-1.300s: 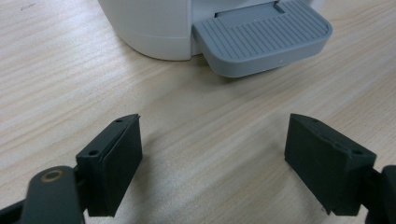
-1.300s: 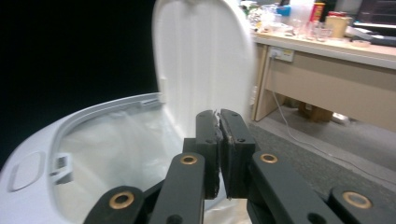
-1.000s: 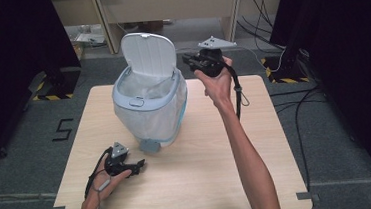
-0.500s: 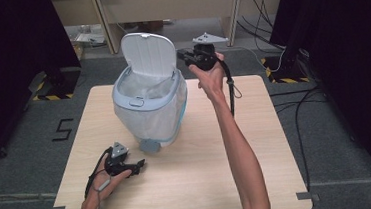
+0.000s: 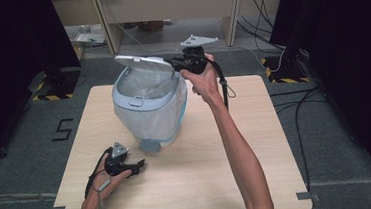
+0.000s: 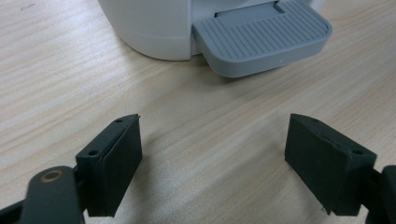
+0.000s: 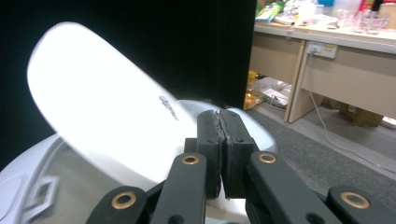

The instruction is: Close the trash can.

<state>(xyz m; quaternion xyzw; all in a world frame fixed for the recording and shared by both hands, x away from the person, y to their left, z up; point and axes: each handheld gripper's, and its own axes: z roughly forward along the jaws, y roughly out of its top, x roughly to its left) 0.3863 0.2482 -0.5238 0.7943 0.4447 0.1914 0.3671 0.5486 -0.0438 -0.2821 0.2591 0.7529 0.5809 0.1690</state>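
My right hand-held gripper (image 5: 176, 63), jaws pressed together, touches the bin's lid (image 5: 142, 63); the lid blurs in its view. My left hand-held gripper (image 5: 139, 164) rests spread apart on the surface (image 5: 237, 145), facing the pedal (image 6: 261, 35).

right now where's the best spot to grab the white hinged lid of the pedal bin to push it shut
Take the white hinged lid by its free front edge, coming from above. It stands half tilted over the lined pedal bin, hinged at the back, where the shut right gripper meets it; the front edge probably gives most leverage.
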